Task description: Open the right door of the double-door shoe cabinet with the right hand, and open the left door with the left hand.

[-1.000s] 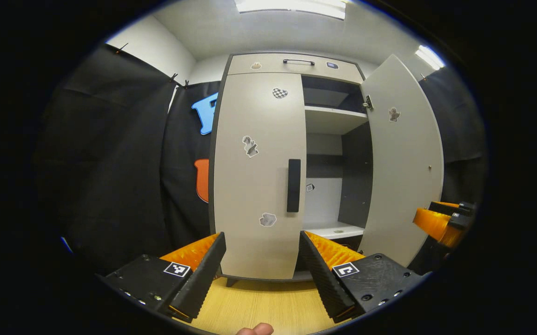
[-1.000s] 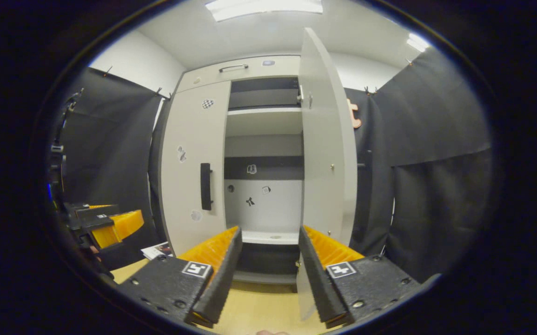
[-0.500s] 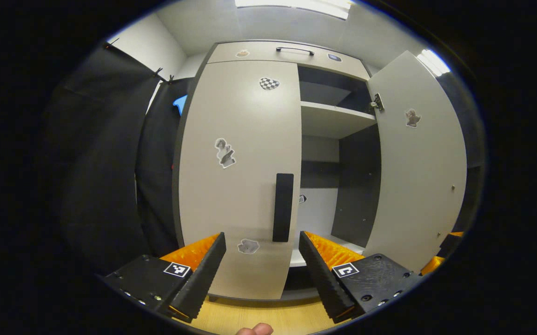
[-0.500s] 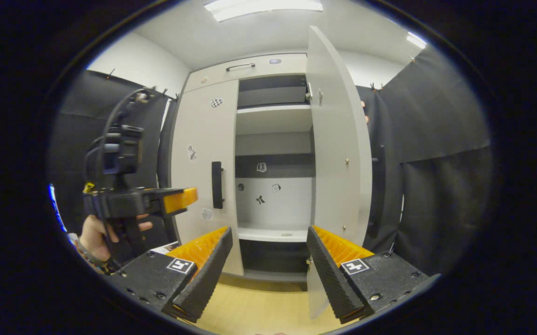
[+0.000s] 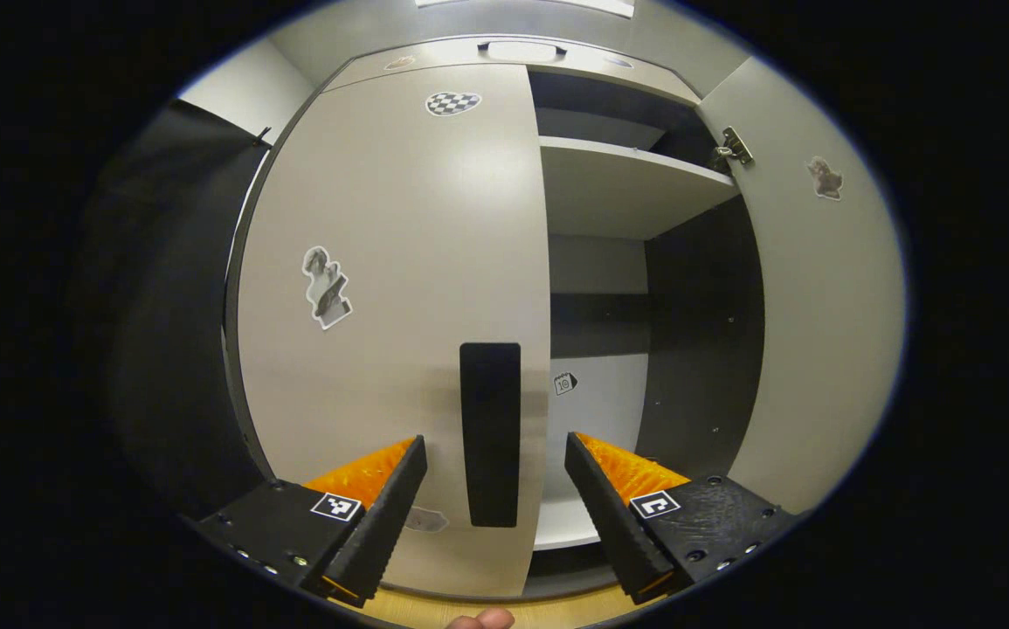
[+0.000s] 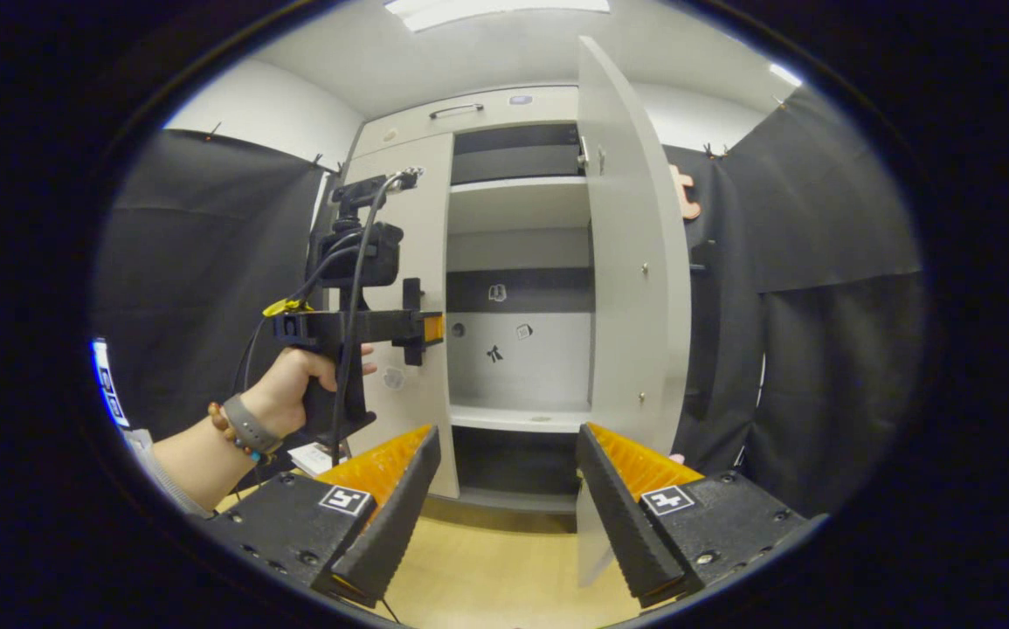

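Note:
The shoe cabinet's left door (image 5: 399, 262) is closed, and its black vertical handle (image 5: 490, 434) stands straight ahead, close. My left gripper (image 5: 495, 498) is open, its fingers on either side of the handle, not pressing it. The right door (image 5: 818, 306) is swung wide open. In the right gripper view, a hand holds the left gripper (image 6: 431, 328) up at the left door's handle (image 6: 412, 293). My right gripper (image 6: 508, 507) is open and holds nothing, back from the cabinet, beside the open right door (image 6: 631, 262).
Behind the open door, the cabinet has a pale upper shelf (image 5: 626, 183) and a lower shelf (image 6: 517, 419), both bare. A drawer with a handle (image 6: 456, 109) tops the cabinet. Black cloth walls (image 6: 818, 306) stand on both sides. The floor (image 6: 487, 577) is light wood.
My left gripper has moved forward and up to the left door's handle, which now lies between its fingers. The right gripper has stayed put, and the right door still stands open.

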`<state>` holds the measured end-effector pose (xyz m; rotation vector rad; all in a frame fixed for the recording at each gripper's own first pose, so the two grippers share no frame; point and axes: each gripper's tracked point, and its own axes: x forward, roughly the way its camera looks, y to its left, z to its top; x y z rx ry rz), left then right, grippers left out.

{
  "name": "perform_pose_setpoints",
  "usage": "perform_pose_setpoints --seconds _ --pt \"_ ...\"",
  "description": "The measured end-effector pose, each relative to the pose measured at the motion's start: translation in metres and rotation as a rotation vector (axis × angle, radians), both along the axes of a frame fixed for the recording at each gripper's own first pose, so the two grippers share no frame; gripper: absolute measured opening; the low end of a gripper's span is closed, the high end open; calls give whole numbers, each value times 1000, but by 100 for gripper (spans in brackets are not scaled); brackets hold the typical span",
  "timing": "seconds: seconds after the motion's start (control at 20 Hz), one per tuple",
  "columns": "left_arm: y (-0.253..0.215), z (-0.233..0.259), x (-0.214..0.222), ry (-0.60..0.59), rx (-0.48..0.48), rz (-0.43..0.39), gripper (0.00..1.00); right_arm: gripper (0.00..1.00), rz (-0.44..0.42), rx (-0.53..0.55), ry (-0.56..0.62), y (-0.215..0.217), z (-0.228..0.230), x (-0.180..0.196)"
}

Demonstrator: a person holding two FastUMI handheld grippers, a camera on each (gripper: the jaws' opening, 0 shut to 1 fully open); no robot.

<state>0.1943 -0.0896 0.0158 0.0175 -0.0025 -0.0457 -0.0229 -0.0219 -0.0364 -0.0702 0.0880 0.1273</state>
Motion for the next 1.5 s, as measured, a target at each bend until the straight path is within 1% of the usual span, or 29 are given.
perform_pose_setpoints --seconds 0.1,0.2,0.25,0.3,0.35,0.4,0.45,0.75,0.9,1.0,1.1,1.15,1.2,1.25,1.3,1.35,1.5 --pt "6 -2 11 12 -16 14 96 97 -9 8 -5 -4 1 3" --pt "6 -12 18 67 -58 3 95 96 -16 10 -5 -8 1 7" --pt "7 -2 19 28 -49 3 90 97 -21 11 -9 -11 1 10" --pt "7 -8 18 42 -40 8 99 97 -25 14 -12 -13 2 11" --pt "7 -6 15 19 -29 10 97 98 -24 18 -10 -15 1 12" --pt "7 -5 18 4 -36 10 98 97 -20 21 -7 -14 0 14" --pt "7 -7 17 9 -40 10 97 98 -14 22 -5 -11 -1 15" --pt "7 -6 18 14 -36 9 98 97 24 18 -8 2 -2 22" --pt "6 -7 18 21 -30 7 95 97 22 18 -7 2 -3 22" --pt "1 -12 15 27 -19 -4 89 96 15 21 -1 -1 -5 22" --pt "2 -12 15 20 -28 -21 48 96 7 23 6 -4 -9 21" --pt "1 -14 16 27 -39 -27 40 96 4 25 9 -4 -10 20" --pt "1 -13 15 28 -40 -24 43 96 4 26 13 -5 -11 21" --pt "1 -13 18 28 -33 -18 27 98 4 28 18 -4 -12 20" --pt "2 -12 14 28 -25 -10 23 97 5 31 17 -3 -12 19" --pt "2 -13 17 29 -26 -7 16 97 9 34 15 -2 -11 17" --pt "0 -13 17 27 -28 -10 6 97 4 33 4 -2 -8 16"
